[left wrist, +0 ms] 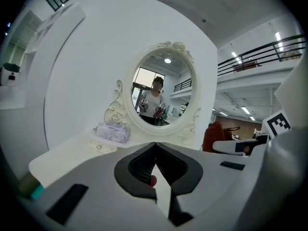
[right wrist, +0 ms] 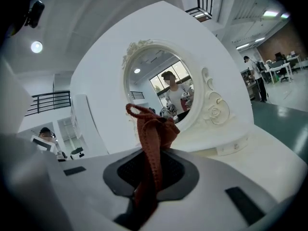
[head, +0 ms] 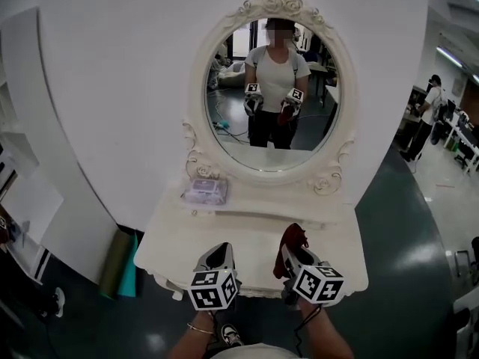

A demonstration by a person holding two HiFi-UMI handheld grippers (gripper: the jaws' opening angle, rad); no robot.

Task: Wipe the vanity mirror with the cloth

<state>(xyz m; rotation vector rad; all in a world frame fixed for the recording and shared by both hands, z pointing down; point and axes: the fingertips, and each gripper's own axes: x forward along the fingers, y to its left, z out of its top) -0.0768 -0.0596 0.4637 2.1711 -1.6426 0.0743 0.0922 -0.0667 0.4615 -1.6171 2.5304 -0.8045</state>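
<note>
Vanity mirror [head: 273,96] stands upright at the back of the bench [head: 247,234] in the head view, not yet reached. Left gripper view: left hand-held gripper [left wrist: 155,147] has its jaws together on nothing, evidently spare. Right gripper view: right hand-held gripper [right wrist: 153,153] clamps the rust-red cloth [right wrist: 153,129], which is bunched forward, apparently ready for wiping.

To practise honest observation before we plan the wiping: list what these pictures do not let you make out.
1. Cloth: its lower end, right gripper view, sunk between the jaws of the right gripper.
2. Mirror: any smudges on the glass, all views, too small and covered by reflections.
3. Lilac pack: its print, head view, too small.
4. Vanity table: its legs, head view, hidden under its own top.
</note>
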